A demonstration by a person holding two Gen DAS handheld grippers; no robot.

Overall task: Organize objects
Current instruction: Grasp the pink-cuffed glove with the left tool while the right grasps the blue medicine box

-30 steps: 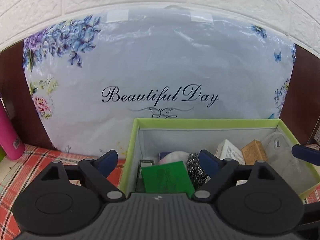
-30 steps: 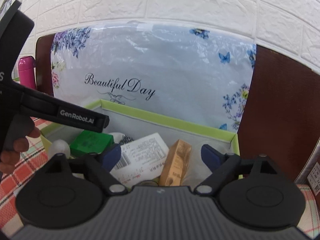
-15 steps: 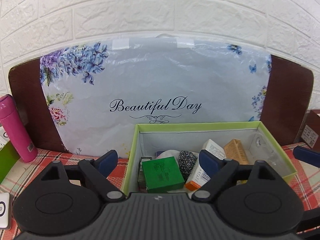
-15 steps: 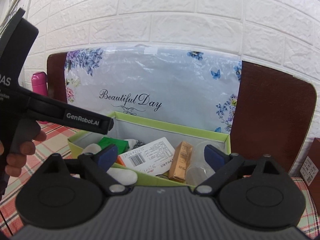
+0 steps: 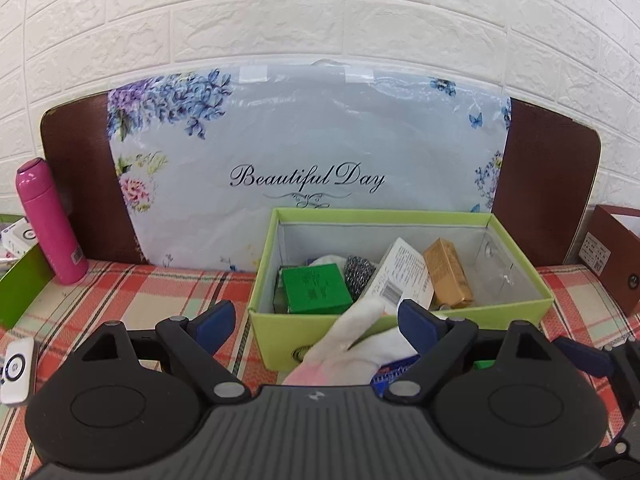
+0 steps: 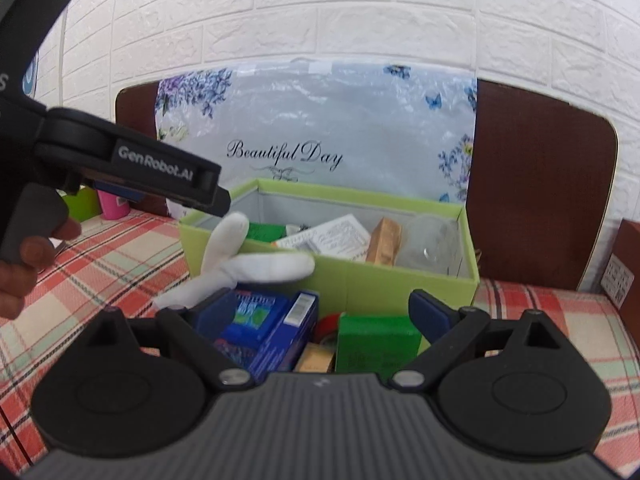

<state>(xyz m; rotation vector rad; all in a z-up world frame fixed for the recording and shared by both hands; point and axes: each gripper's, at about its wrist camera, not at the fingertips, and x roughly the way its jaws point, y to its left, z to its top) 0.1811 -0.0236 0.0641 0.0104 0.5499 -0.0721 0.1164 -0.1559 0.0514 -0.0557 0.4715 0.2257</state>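
Nearest, both the left gripper (image 5: 312, 322) and the right gripper (image 6: 322, 314) are gaping apart, gripping nothing. Just beyond, a white glove (image 6: 248, 270), blue boxes (image 6: 272, 326) and a green box (image 6: 376, 346) are waiting unsorted (judging by position). Farther, the green bin (image 5: 400, 320) is already holding several items.

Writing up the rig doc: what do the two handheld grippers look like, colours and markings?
Both match: matte black bodies with a ribbed grey centre deck, two round black discs either side, silver pivot pins, and blue pads on the fingers. The left gripper seen from the right wrist shows white "GenRobot.AI" lettering on its side. The right gripper has no cables visible.
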